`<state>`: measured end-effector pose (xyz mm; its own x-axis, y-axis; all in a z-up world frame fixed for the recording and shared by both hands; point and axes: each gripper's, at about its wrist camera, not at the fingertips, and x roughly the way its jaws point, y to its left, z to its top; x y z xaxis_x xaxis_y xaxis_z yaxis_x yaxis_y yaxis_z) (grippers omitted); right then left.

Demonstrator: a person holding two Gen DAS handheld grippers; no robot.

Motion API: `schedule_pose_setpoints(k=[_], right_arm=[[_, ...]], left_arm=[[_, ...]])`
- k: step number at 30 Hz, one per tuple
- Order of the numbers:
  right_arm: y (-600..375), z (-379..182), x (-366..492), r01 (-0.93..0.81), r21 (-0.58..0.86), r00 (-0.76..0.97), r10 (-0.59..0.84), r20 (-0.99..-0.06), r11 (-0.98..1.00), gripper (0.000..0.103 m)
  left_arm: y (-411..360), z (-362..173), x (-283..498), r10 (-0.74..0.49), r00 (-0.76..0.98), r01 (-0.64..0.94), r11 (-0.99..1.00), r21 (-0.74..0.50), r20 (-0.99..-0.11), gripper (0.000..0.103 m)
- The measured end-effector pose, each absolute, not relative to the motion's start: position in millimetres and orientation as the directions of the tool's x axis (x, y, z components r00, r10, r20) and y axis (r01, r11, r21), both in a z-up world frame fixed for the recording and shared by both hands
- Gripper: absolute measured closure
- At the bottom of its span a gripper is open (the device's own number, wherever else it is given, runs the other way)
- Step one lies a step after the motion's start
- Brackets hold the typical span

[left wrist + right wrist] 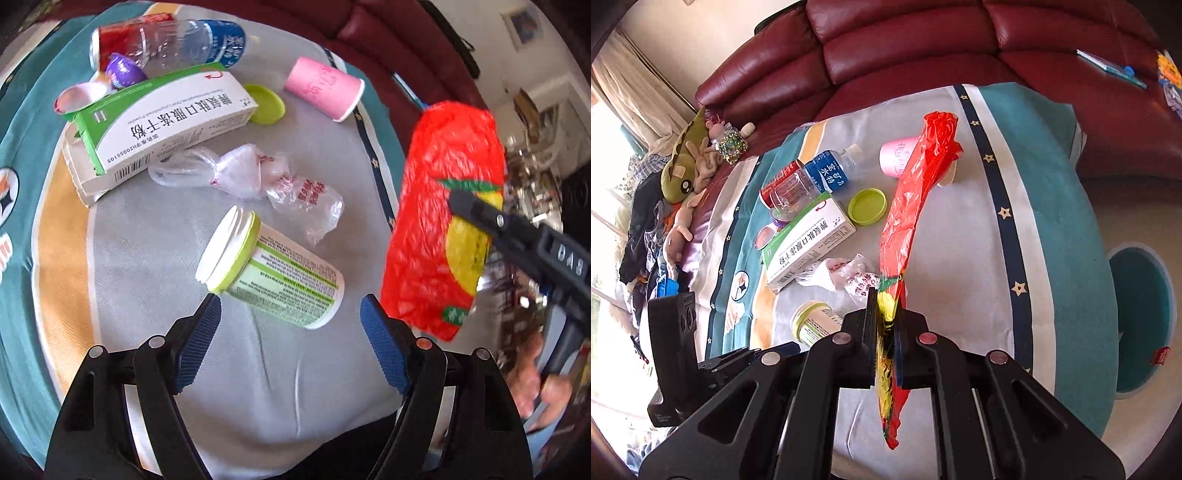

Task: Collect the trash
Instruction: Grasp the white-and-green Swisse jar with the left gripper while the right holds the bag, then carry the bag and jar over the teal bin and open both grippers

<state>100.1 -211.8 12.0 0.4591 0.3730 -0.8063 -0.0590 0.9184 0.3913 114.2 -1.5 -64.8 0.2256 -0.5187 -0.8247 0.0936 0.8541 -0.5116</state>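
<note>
While the right gripper (pixel 885 325) pinches a red plastic bag (pixel 916 206), the left gripper (pixel 290 332) hangs wide apart, holding nothing.

Its blue pads (pixel 384 350) flank a green-lidded jar (pixel 269 273) lying on the blanket (pixel 258 387), near a crumpled clear bag (pixel 258 177), medicine box (pixel 162 125), pink cup (pixel 325 88), water bottle (pixel 199 40) and loose green lid (pixel 266 105).

pink cup (pixel 897 160) partly behind red bag (pixel 905 206)
</note>
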Motion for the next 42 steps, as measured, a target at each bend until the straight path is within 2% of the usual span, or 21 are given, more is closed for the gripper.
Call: schedule_pose_setpoints(k=[4,14,15,16,17,21,27,32,38,42], right_arm=[[-224,-1,95,-0.066,0.394,0.439,0.381,-0.814,0.917,0.096],[-260,-36,89,-0.027,0.440,0.392,0.415,-0.821,0.897,0.096],[-264,-38,89,-0.020,0.445,0.391,0.417,-0.821,0.895,0.097],[-267,-40,89,-0.014,0.452,0.390,0.421,-0.819,0.892,0.097],[-271,-41,89,-0.009,0.457,0.392,0.423,-0.817,0.890,0.097],[-281,-41,87,0.005,0.473,0.406,0.430,-0.806,0.881,0.097],[-293,-36,81,0.013,0.489,0.426,0.438,-0.792,0.872,0.097],[-306,-31,70,0.031,0.515,0.450,0.448,-0.772,0.857,0.097],[-324,-27,57,0.059,0.518,0.475,0.432,-0.767,0.853,0.097],[-326,-36,52,0.066,0.513,0.453,0.432,-0.780,0.856,0.097]], left_arm=[[-14,-66,125,-0.473,0.287,-0.018,0.867,-0.498,-0.833,0.024],[-56,-86,151,-0.330,0.274,-0.053,0.933,-0.357,-0.903,0.023],[-61,-86,151,-0.323,0.276,-0.040,0.937,-0.347,-0.905,0.027],[-65,-87,153,-0.318,0.272,-0.024,0.941,-0.337,-0.908,0.038],[-69,-86,151,-0.301,0.270,-0.007,0.949,-0.314,-0.915,0.042],[-80,-81,144,-0.221,0.298,0.059,0.975,-0.213,-0.929,0.047],[-81,-77,139,-0.234,0.296,0.098,0.972,-0.214,-0.926,0.047],[-92,-60,125,-0.235,0.342,0.189,0.966,-0.179,-0.910,0.048],[-103,-74,127,-0.224,0.280,0.205,0.964,-0.169,-0.934,0.048],[-109,-82,135,-0.207,0.263,0.203,0.967,-0.156,-0.942,0.039]])
